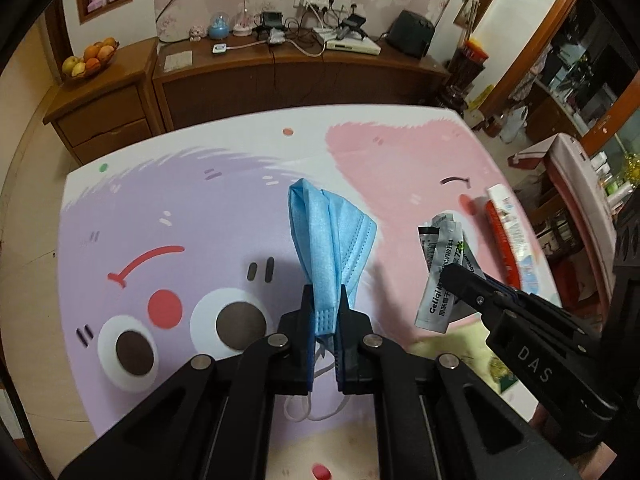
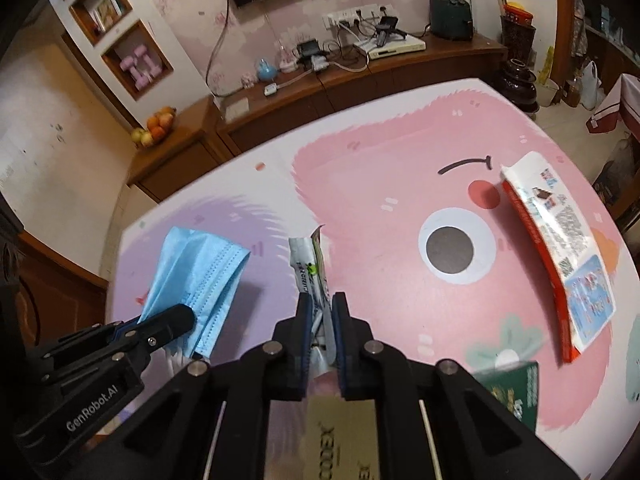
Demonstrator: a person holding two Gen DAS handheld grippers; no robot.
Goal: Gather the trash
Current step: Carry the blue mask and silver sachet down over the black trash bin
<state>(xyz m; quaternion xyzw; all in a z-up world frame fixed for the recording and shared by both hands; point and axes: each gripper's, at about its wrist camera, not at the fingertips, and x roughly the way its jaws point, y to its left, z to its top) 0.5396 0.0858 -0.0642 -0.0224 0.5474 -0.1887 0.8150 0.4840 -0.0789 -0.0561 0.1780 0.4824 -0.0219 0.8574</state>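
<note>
Between the closed pads of my left gripper (image 1: pixel 324 304) hangs the blue face mask (image 1: pixel 328 236), clamped at one short end, its long axis running straight ahead of the jaws, clear of the table mat (image 1: pixel 168 200). Right gripper (image 2: pixel 321 312) is shut on a bundle of silver sachet wrappers (image 2: pixel 310 264), likewise pointing forward. Remaining trash: the red-and-white wrapper (image 2: pixel 560 256) lies flat, long axis running away from me, to the right of the right jaws and nearer that hand. No bin is visible.
</note>
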